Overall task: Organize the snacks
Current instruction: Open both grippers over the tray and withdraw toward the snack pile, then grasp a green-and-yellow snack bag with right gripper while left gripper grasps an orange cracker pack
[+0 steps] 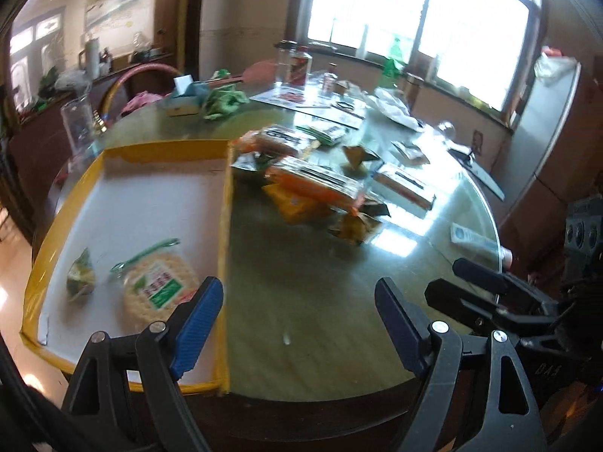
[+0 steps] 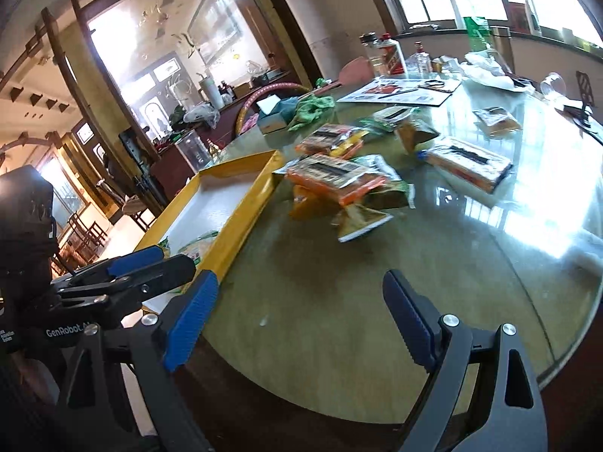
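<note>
A yellow tray [image 1: 166, 148] with a white floor sits on the left of the round glass table [image 1: 301, 263]. In it lie a round cracker packet [image 1: 158, 290] and a small green packet [image 1: 81, 275]. My left gripper [image 1: 297, 301] hangs open and empty over the tray's right wall and the bare glass. A pile of orange snack packets [image 1: 316, 182] lies just right of the tray, also seen in the right wrist view [image 2: 335, 177]. My right gripper [image 2: 301, 290] is open and empty near the table's front edge, beside the left gripper [image 2: 162, 263].
Bottles [image 1: 297, 62], a green cloth [image 1: 222, 100], a tissue box [image 1: 184, 98] and papers [image 2: 399, 90] crowd the far side. A boxed snack [image 2: 467, 162] and a tube [image 1: 475, 239] lie to the right. A glass jar [image 1: 77, 120] stands behind the tray.
</note>
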